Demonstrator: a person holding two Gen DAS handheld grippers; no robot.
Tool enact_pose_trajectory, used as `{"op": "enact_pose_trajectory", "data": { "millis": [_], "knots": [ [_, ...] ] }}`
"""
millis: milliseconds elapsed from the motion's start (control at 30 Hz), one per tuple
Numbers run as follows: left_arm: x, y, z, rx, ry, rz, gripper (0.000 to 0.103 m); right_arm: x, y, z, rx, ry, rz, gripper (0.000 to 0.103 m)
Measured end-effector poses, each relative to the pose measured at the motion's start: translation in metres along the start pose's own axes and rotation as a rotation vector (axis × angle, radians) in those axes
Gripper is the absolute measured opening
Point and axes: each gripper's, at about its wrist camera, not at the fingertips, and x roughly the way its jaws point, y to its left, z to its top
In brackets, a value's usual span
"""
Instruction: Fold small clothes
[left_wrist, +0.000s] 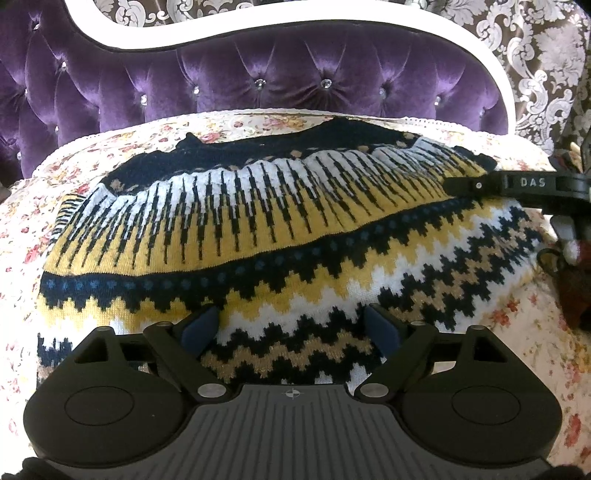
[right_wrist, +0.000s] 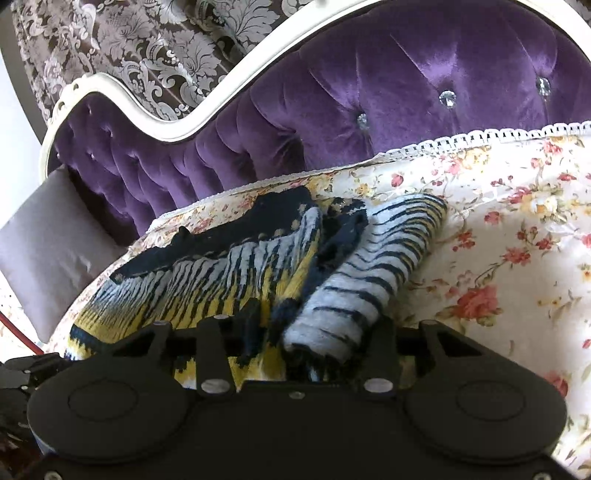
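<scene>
The left gripper (left_wrist: 291, 328) had its two blue-padded fingers (left_wrist: 199, 326) spread wide, their tips resting on or just over the near part of a knitted sweater (left_wrist: 258, 229) with nothing pinched between them; the zigzag bands of black, white, yellow and tan ran straight across the gap. In the right wrist view the right gripper (right_wrist: 317, 332) had its fingers drawn partly together around a bunched roll of the same sweater (right_wrist: 343, 295) — the white, black-striped knit was gathered up between them and appeared to be gripped, though the pad faces themselves were hidden by the cloth. From the left wrist view, one black finger of the right gripper (left_wrist: 476, 184) came in from the right edge and lay at the sweater's right side, where the yellow band met the dark dotted one.

The sweater lay spread across a floral bedspread (left_wrist: 517, 332), its navy edge farthest from the cameras and its zigzag bands nearest the left gripper. On the right side a striped part was folded over and heaped up, with dark knit tucked beside it. The bedspread's white lace trim (right_wrist: 480, 138) ran along the foot of a purple tufted headboard (left_wrist: 280, 77) studded with crystal buttons and framed in white. Behind the headboard hung dark damask wallpaper (right_wrist: 147, 48), and a grey pillow (right_wrist: 48, 240) stood at the left of the bed.
</scene>
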Motion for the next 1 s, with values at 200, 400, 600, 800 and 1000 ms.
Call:
{"op": "enact_pose_trajectory", "data": {
  "millis": [200,400,600,800,1000],
  "knots": [
    [-0.010,0.005,0.002,-0.008,-0.024,-0.003,0.072,-0.004,-0.003,-0.002,-0.021,-0.012,-0.006,0.049],
    [-0.016,0.026,0.040,-0.079,-0.069,0.083,0.067,-0.002,0.002,-0.003,-0.021,-0.015,-0.005,0.049],
    [0.006,0.031,0.082,-0.108,-0.038,0.167,0.067,-0.002,0.003,-0.003,-0.020,-0.015,-0.004,0.049],
    [0.043,0.027,0.085,-0.076,0.054,0.185,0.067,-0.002,0.003,-0.003,-0.014,-0.016,-0.002,0.049],
    [0.053,0.026,0.078,-0.064,0.075,0.185,0.072,-0.002,0.002,-0.003,-0.006,-0.017,0.004,0.049]
  ]
}}
